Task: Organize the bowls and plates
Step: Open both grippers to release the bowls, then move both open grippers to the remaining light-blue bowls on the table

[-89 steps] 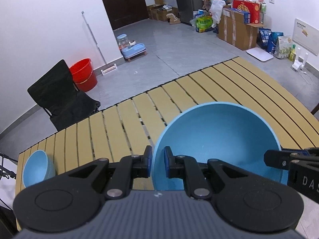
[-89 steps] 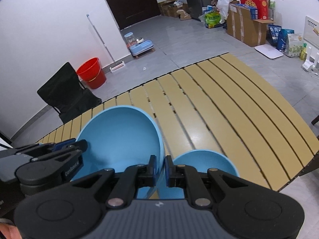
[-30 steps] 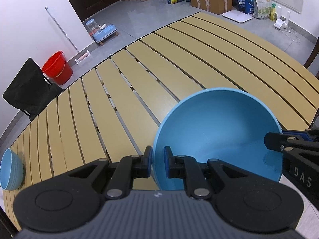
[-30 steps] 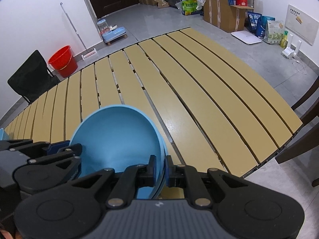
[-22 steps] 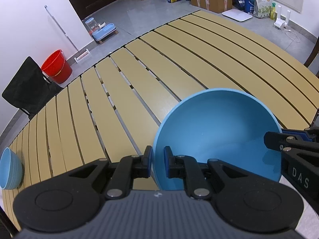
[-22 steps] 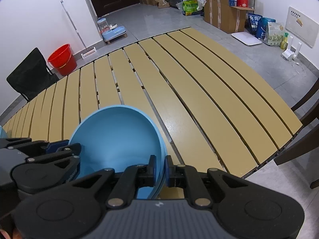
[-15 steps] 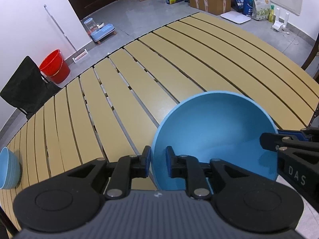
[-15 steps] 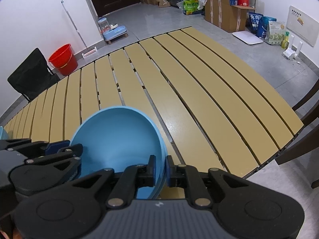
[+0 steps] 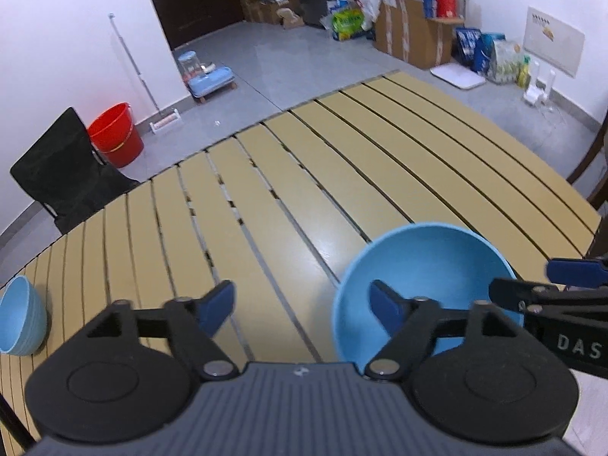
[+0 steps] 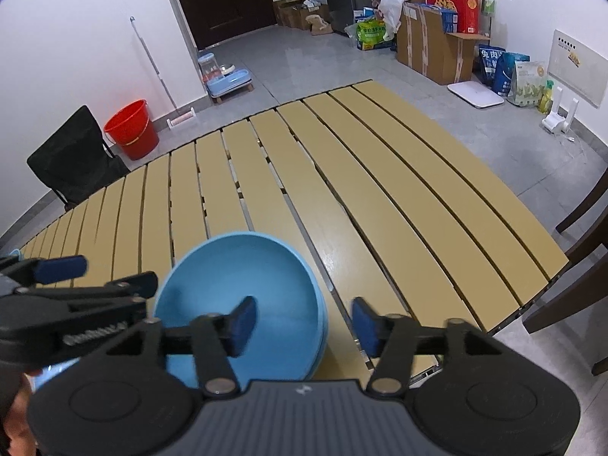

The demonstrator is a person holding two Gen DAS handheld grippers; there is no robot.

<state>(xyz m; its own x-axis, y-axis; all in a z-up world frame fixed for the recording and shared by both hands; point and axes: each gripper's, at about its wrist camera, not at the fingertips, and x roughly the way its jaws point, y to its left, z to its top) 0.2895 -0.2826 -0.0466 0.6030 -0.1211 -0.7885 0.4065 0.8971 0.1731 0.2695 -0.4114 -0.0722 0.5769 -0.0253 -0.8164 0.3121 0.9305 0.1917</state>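
From the left wrist camera: the left claw [image 9: 302,306] has just let go, its blue-padded fingers [image 9: 216,306] now spread wide where half a second back they were pinched on the near rim of the big round sky-blue plastic bowl [image 9: 437,266]. Nothing sits between those pads now but the yellow slatted wooden bench [image 9: 342,159]; the big bowl rests on the bench down at the right, partly behind the right-hand finger, and the view has pulled up and away from it. Far off at the left edge, a small pale-blue ribbed bowl [image 9: 19,321] stands by itself, well apart from the big one. The right claw [image 9: 532,285] pokes in from the right margin, its two fingers parted at the bowl's far rim. Over to the right wrist camera: same story here, the right claw [image 10: 300,323] has just been opening too, with one blue pad hanging over the bowl's inside and the other outside over the slats, so the rim runs between them with neither pad pressing. The big sky-blue bowl [image 10: 243,277] appears to sit nested on another blue dish, a second rim peeking out at its lower right edge. The left claw [image 10: 98,271] shows at the left side, fingers apart. My read: the placement is done, one stack is made near the front edge of the bench, and that lone small bowl on the far left looks like the next candidate to collect.
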